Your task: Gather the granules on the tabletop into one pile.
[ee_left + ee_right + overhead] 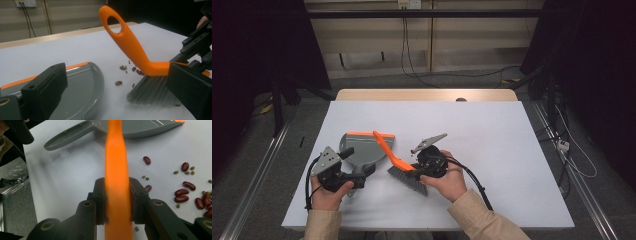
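Your brush (399, 165) has a bright orange handle with an oval hole at its end and a row of grey bristles, which rest on the white table (492, 135) just right of the grey dustpan (362, 150). The handle slants up and away from you, over the pan's orange-edged lip. Red beans (185, 192) and smaller green ones lie scattered on the table just beside the bristles.

Your right gripper (419, 167) is clamped on the brush handle, one black pad pressed to each side of it. Your left gripper (357, 177) is at the dustpan's handle end; I cannot tell whether its jaws pinch the pan.

Both your forearms come in low from the near edge, your hands wrapped around the gripper bodies, the right hand (449, 180) angled inward toward the pan.
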Demonstrator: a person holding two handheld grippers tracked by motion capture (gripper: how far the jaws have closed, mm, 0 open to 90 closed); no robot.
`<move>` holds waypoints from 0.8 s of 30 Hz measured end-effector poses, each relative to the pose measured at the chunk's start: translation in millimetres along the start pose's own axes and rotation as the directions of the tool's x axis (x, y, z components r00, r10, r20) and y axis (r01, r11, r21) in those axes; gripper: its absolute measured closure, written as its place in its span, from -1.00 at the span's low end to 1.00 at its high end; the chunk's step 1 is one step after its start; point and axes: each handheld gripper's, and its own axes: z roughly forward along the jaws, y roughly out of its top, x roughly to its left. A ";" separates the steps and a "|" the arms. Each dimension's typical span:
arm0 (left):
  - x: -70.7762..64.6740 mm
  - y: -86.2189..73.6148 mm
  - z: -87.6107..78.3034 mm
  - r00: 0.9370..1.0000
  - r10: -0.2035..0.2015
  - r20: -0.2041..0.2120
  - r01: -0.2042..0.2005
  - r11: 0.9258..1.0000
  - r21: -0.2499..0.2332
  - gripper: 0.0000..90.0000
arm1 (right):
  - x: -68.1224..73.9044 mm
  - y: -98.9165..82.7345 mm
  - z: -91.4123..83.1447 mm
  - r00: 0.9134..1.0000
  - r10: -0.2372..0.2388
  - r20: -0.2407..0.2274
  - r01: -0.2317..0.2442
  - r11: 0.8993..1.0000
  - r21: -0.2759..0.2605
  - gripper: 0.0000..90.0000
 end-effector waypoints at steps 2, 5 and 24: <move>0.0 0.0 0.1 1.000 0.002 -0.001 -0.002 1.000 0.000 -0.92 | -1.3 0.2 0.3 1.000 0.011 -0.006 -0.011 1.000 0.004 0.59; -0.3 -0.2 0.9 1.000 0.003 0.001 -0.003 1.000 0.002 -0.92 | -5.1 0.4 1.3 1.000 0.022 0.006 -0.022 1.000 0.015 0.59; 1.8 0.1 -0.8 1.000 -0.004 -0.004 0.004 1.000 -0.006 -0.92 | -51.7 -5.7 -18.1 0.990 0.104 0.100 -0.106 0.994 0.006 0.59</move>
